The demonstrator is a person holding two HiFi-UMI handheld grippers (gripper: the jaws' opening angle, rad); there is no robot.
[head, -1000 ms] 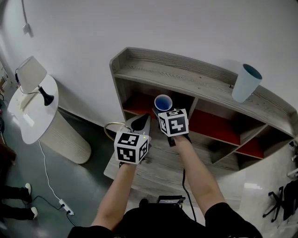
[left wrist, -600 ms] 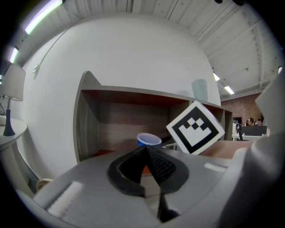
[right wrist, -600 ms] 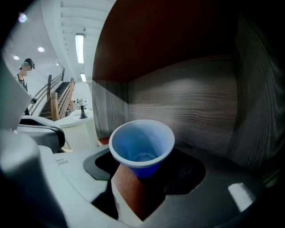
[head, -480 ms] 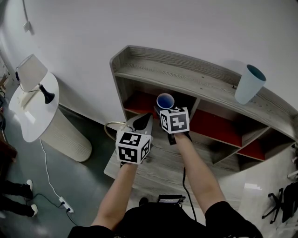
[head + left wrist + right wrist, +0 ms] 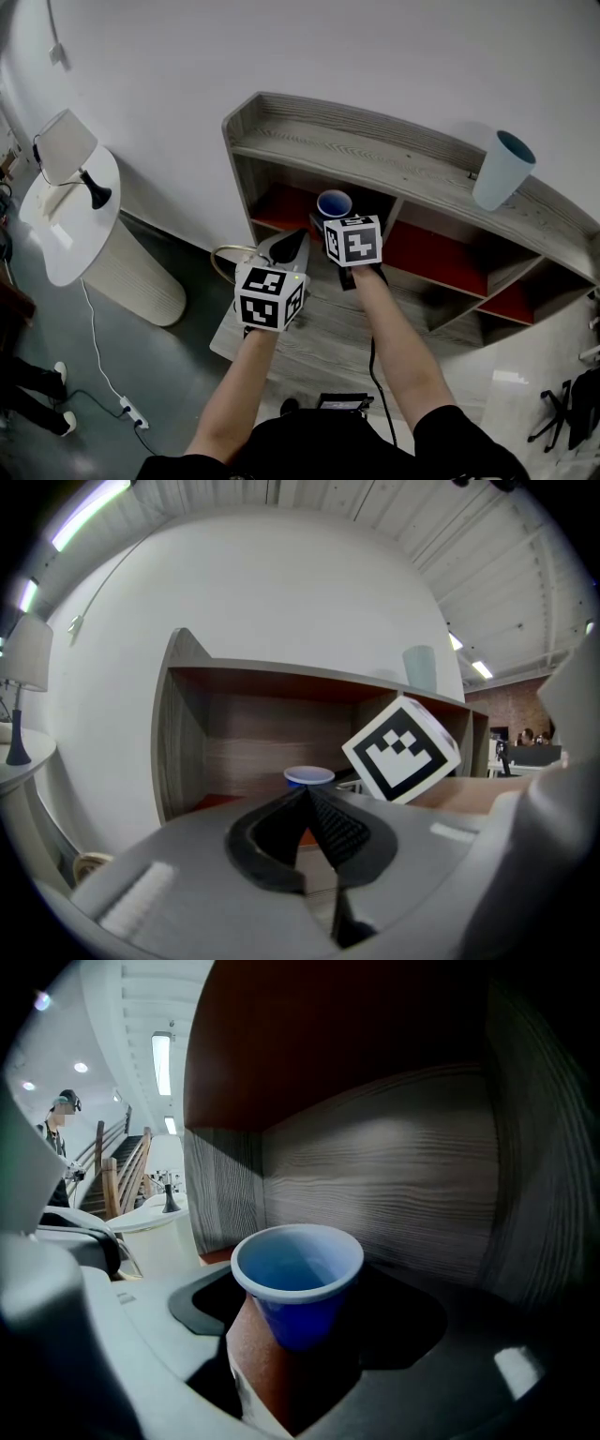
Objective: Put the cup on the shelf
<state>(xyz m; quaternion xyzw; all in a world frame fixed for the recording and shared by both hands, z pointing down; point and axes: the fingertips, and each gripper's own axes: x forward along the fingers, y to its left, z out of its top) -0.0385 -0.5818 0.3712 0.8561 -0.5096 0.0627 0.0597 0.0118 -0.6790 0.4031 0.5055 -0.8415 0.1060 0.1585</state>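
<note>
Reaching into the upper left compartment of the grey wooden shelf, the right tongs have the blue cup standing upright between their jaws. Those jaws have just been opening and now stand spread. In the right gripper view the reddish pad at lower left lies close against the cup's side, while a dark gap shows on the cup's other side. The cup's base is hidden by the jaws, so I cannot tell whether it rests on the board. Its open mouth faces up, and the compartment's wood-grain wall rises behind it.

The left tongs sit lower and to the left in the head view, outside the shelf and just beside the right arm. Their jaws are pressed together to a point with nothing between them, aimed toward the same compartment.

On the shelf's top board, toward the upper right of the head view, stands a tall pale vessel with a teal inside. At the left edge a round white tabletop carries a lamp.
</note>
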